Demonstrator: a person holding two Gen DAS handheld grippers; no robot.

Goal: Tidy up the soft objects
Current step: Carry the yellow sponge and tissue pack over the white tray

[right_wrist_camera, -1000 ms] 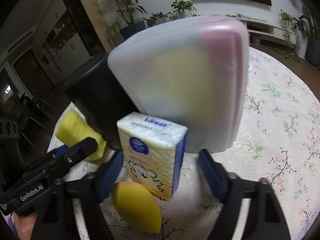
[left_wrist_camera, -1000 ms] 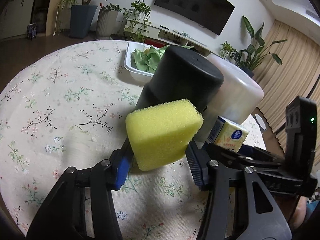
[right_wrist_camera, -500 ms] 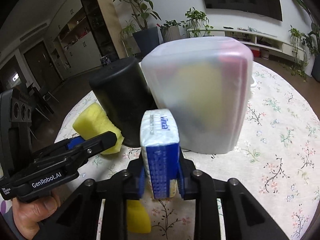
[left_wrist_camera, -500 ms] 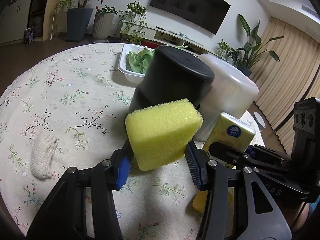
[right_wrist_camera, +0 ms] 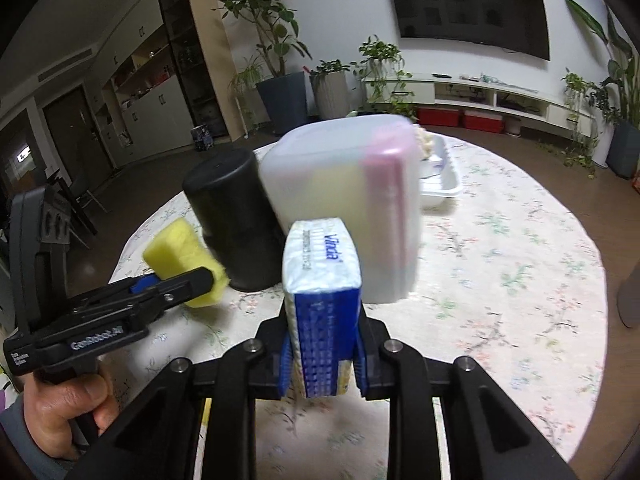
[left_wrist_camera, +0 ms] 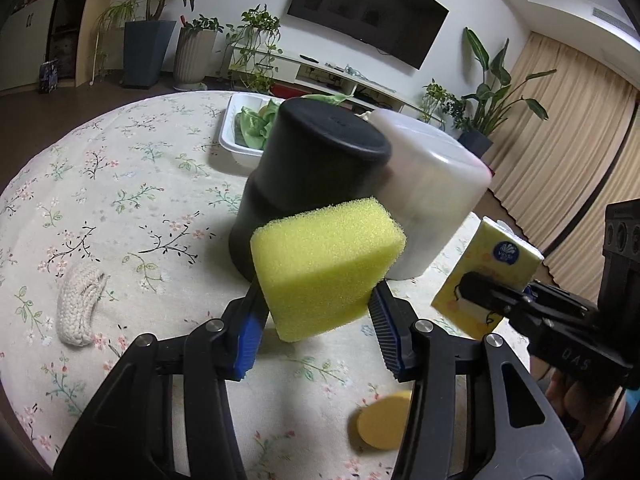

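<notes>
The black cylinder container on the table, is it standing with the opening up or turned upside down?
Upside down, it seems. The black container shows a closed flat face on top; its lower rim meets the tablecloth. The opening itself is hidden.

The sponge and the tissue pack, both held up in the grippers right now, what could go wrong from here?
1. The left gripper pinches only the lower part of the yellow sponge; the foam could squirm out.
2. The right gripper squeezes the tissue pack at its lower end, so the pack may tilt or crumple.
3. Both loads hang close to the black container and the translucent container; a swing could knock them.
</notes>
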